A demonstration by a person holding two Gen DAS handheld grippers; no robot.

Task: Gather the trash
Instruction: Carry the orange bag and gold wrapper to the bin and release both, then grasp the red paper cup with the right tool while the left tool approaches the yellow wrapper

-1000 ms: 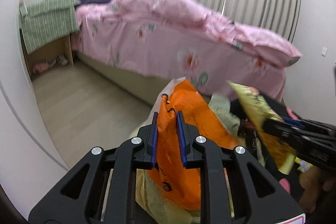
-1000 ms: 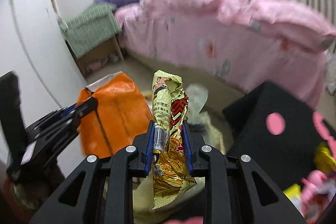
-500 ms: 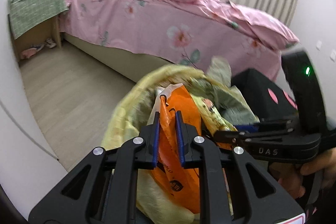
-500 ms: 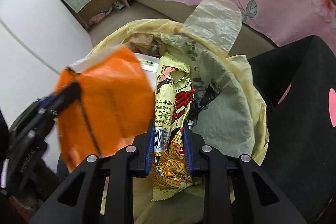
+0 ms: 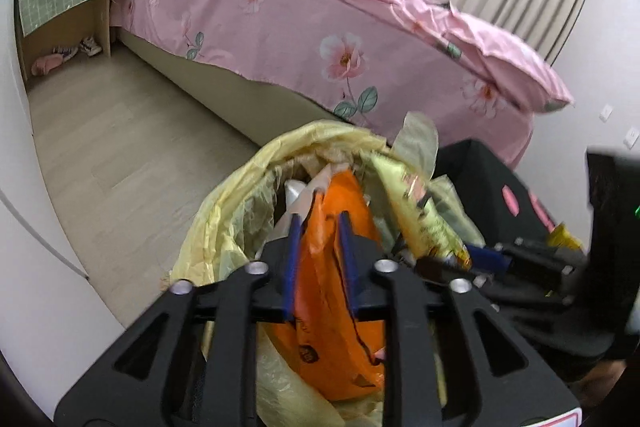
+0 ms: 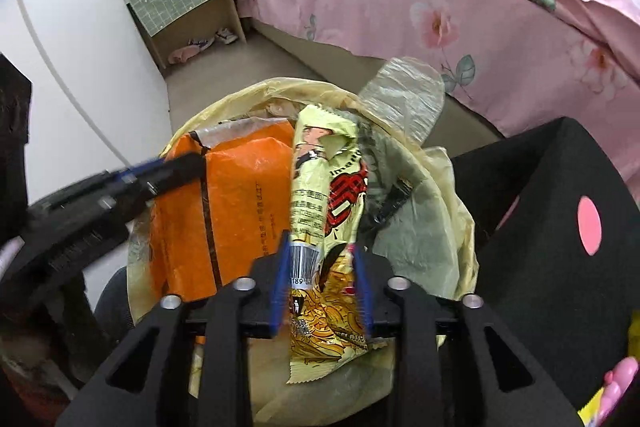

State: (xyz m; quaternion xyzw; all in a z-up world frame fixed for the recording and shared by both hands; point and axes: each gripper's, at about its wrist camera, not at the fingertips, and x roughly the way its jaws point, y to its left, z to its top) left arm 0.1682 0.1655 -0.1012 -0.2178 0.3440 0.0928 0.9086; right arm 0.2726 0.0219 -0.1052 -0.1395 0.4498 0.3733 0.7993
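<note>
Orange packet (image 5: 332, 283) is held in left gripper (image 5: 319, 263), yellow wrapper (image 6: 324, 227) in right gripper (image 6: 320, 283), both over yellow bin bag (image 6: 432, 227), frame centre. Release remains; bag contents seemingly part-filled.

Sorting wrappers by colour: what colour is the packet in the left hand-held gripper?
Orange packet, clearest in the right wrist view.

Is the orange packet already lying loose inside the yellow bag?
No, the left gripper holds the orange packet over the yellow bag.
</note>
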